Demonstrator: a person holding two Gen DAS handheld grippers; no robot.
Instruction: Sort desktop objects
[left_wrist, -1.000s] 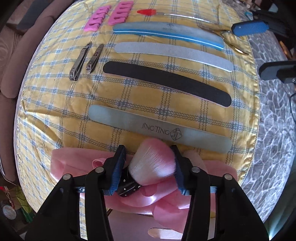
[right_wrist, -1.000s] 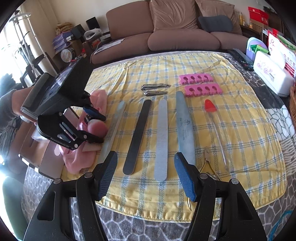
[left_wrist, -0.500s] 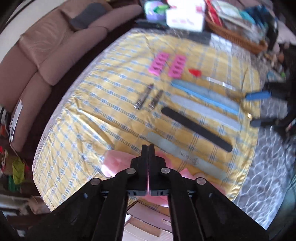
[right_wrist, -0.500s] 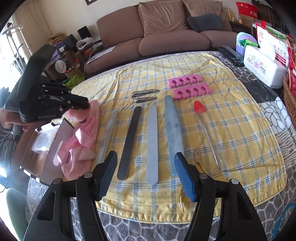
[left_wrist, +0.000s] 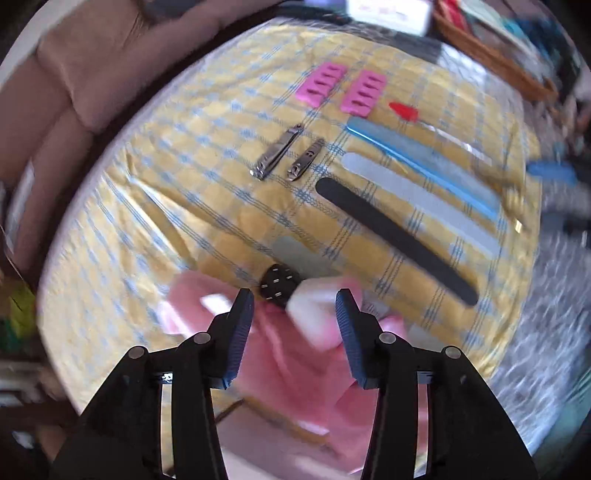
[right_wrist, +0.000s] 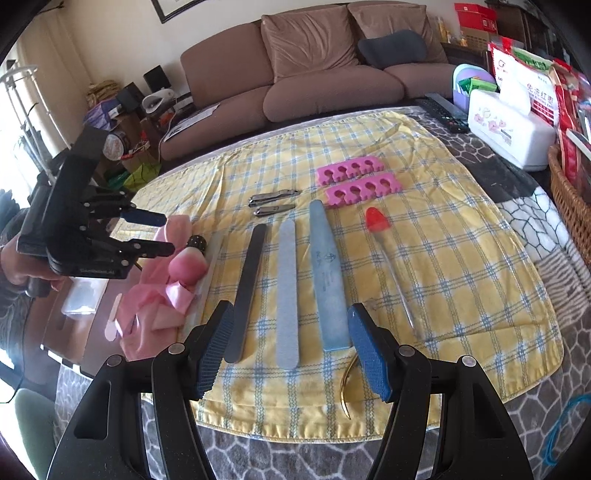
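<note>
Left wrist view: our left gripper (left_wrist: 294, 314) jaws just opened, empty above pink-bristled black-handled brush (left_wrist: 295, 295); right gripper (right_wrist: 291, 350) at 3 o'clock, half-spread, empty.

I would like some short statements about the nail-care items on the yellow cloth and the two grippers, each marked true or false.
1. The black nail file lies between two grey files. True.
2. The left gripper is clamped on the pink brush. False: its jaws have just been opening and stand apart, with the brush lying below on the pink cloth.
3. Two pink toe separators lie side by side beyond the files. True.
4. The right gripper holds the blue-edged file. False: its jaws are open and hold nothing.
5. Three nail clippers lie on the yellow cloth. False: there are two.
</note>
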